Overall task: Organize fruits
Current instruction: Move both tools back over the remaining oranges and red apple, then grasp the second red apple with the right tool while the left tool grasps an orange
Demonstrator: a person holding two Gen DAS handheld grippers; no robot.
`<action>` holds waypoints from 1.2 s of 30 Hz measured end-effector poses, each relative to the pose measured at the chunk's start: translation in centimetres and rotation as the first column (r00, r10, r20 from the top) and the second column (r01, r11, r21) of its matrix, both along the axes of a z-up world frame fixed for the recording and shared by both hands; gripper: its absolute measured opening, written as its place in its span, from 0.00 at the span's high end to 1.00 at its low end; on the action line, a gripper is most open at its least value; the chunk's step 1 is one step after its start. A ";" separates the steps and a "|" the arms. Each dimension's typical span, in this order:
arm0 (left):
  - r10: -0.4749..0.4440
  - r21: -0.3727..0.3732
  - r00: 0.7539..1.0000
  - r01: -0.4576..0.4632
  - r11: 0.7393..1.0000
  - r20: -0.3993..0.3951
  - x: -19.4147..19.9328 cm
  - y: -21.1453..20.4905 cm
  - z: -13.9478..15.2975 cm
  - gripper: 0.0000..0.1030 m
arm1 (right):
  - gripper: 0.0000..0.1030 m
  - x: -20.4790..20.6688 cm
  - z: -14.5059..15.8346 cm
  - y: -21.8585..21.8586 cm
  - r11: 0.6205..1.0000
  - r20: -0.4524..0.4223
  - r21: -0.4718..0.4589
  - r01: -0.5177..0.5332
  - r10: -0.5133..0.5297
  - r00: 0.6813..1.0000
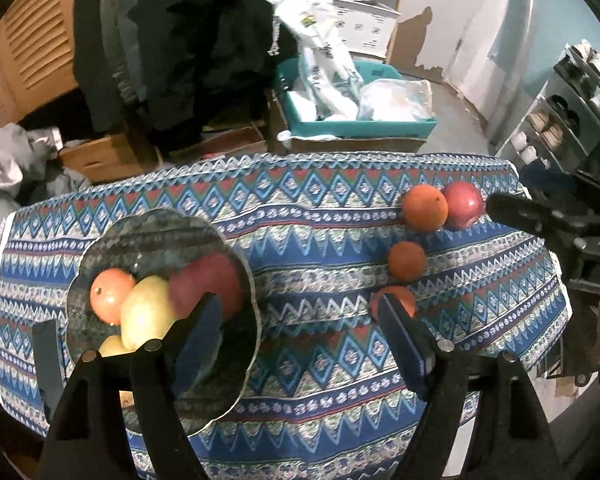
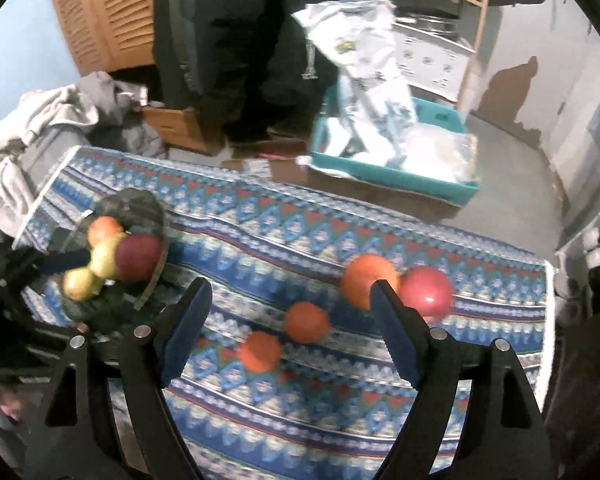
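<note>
Beside the glass bowl (image 1: 162, 312), on the patterned table (image 1: 320, 392): four fruits loose, none in a grip. Bowl already loaded: one orange (image 1: 109, 295), two yellow-green fruits (image 1: 146, 316), one red apple (image 1: 206, 284).

Loose group, well apart from bowl, to its right: large orange (image 2: 367, 283) touching red apple (image 2: 427, 290) at far end; small orange (image 2: 306, 322) nearer; second small orange (image 2: 260, 351) nearest the bowl of the four. Row runs diagonally, from far right toward near left.

Right hand-held gripper (image 2: 288, 332): jaws spread wide, holding nothing. Two small oranges seen between the fingers, ahead and below, not touching either pad; large orange just behind tip of the right-side finger (image 2: 392, 332). Right view blurred, so height above cloth not readable.

Left hand-held gripper (image 1: 300, 340): also wide apart, empty, poised over near edge of bowl; one finger overlaps bowl rim.

Judgement: right side clearly nearer the loose fruit; left side nearer the bowl. Round fruit, no long axis to align. Likely next pick: small orange closest to bowl, straight down and forward between right jaws. Risk: rolling on soft cloth if nudged off-centre.
</note>
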State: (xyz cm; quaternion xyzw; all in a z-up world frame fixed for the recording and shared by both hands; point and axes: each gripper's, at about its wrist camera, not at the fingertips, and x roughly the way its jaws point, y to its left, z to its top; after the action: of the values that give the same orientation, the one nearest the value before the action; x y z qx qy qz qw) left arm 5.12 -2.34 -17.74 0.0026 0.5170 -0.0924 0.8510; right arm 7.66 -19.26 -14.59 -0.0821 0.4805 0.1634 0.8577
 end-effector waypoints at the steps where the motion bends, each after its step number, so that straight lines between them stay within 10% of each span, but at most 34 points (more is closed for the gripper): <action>1: -0.006 0.003 1.000 0.006 1.000 0.002 0.1 -0.4 0.0 0.21 | 0.21 -0.1 -0.1 -0.6 1.000 -0.001 -0.003 0.006 -0.006 1.000; 36: -0.128 0.052 0.986 0.134 0.990 -0.107 10.1 -8.6 -6.2 0.21 | 0.20 9.9 -11.3 -13.9 0.994 -0.332 0.018 0.109 -0.097 0.938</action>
State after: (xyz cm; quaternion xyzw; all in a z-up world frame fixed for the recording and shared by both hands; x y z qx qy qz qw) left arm 15.23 -10.92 -23.92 0.0568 0.5614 -0.1332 0.8148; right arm 17.56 -33.13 -25.89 -0.0128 0.6183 0.1383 0.7735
